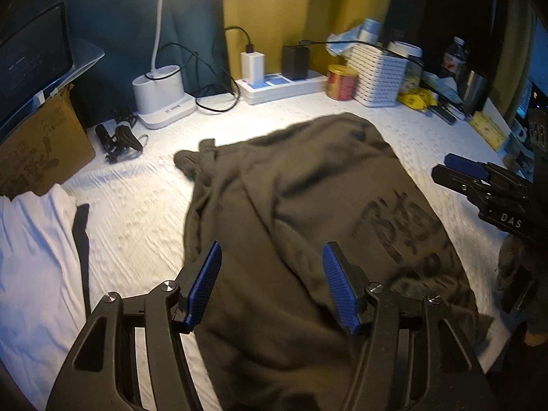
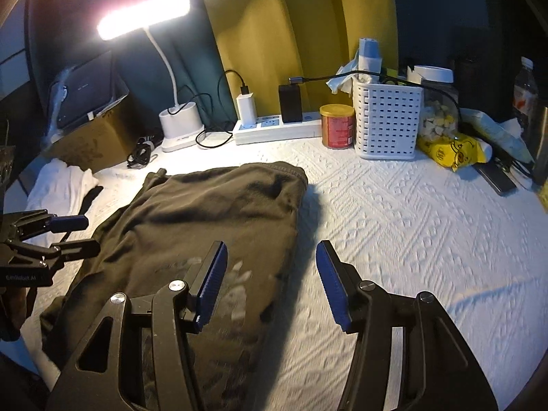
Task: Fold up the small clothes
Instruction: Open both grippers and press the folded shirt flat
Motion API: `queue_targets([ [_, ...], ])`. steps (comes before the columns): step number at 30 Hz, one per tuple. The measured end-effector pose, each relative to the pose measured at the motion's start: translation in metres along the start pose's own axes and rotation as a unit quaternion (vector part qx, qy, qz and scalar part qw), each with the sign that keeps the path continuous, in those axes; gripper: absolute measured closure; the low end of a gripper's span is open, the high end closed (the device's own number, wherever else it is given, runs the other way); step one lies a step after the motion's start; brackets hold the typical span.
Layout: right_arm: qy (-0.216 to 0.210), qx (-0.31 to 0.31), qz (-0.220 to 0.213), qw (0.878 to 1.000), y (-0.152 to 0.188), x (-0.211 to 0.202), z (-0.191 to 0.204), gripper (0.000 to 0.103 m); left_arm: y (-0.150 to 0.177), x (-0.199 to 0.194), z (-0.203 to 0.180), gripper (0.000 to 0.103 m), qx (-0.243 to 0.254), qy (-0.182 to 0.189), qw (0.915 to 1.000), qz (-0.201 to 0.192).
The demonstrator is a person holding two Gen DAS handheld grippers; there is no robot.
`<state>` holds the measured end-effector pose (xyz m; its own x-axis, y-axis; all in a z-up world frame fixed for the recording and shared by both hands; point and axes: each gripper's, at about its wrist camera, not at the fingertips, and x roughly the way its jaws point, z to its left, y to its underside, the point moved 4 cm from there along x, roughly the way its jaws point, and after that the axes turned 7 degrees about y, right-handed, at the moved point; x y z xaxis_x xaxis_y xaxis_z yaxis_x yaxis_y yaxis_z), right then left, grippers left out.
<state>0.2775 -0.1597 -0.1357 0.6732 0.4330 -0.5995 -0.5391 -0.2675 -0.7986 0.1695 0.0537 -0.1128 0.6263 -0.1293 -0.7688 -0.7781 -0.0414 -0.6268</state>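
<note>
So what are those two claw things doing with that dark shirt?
A person is folding clothes with a gripper in each hand. The dark shirt lies partly folded on the white bedspread. The left gripper and right gripper are both open and hold nothing, hovering above the shirt's near end. A white garment waits off to the left.

A white textured bedspread (image 2: 394, 212) covered the surface. On it lay a dark olive garment (image 2: 205, 226), spread flat, with a white cloth (image 2: 61, 181) at its left. Along the back edge stood a lit desk lamp (image 2: 179, 126), a white power strip (image 2: 274, 130), a red tin (image 2: 337, 126), a white perforated basket (image 2: 387, 123), a yellow packet (image 2: 452, 152) and a cardboard box (image 1: 37, 147).
</note>
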Motion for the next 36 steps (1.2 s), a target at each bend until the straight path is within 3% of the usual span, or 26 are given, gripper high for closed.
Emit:
queue_targets([
  [10,-0.013,-0.016,-0.001,1.0,0.025,-0.021,0.014,0.046,0.03,-0.011,-0.027,0.042,0.006,0.024,0.9997,0.007],
  [17,-0.024,-0.026,0.008,0.999,0.044,-0.031,0.029,0.046,0.059,-0.018,-0.026,0.041,-0.009,0.036,0.9992,0.015],
  [21,-0.033,-0.037,0.024,0.998,0.057,-0.029,0.044,0.046,0.073,-0.021,-0.024,0.033,-0.014,0.038,0.9989,0.024],
  [28,-0.032,-0.054,0.037,0.997,0.076,-0.033,0.06,0.046,0.091,-0.02,-0.02,0.033,-0.026,0.043,0.9983,0.03],
  [31,-0.026,-0.056,0.049,0.997,0.084,-0.031,0.061,0.046,0.096,-0.021,-0.024,0.033,-0.009,0.047,0.9984,0.029],
  [32,-0.024,-0.057,0.045,0.997,0.084,-0.033,0.061,0.046,0.098,-0.021,-0.025,0.036,0.0,0.053,0.9982,0.029],
  [36,-0.017,-0.055,0.043,0.997,0.087,-0.036,0.062,0.046,0.099,-0.029,-0.035,0.088,0.021,0.092,0.9953,0.02],
])
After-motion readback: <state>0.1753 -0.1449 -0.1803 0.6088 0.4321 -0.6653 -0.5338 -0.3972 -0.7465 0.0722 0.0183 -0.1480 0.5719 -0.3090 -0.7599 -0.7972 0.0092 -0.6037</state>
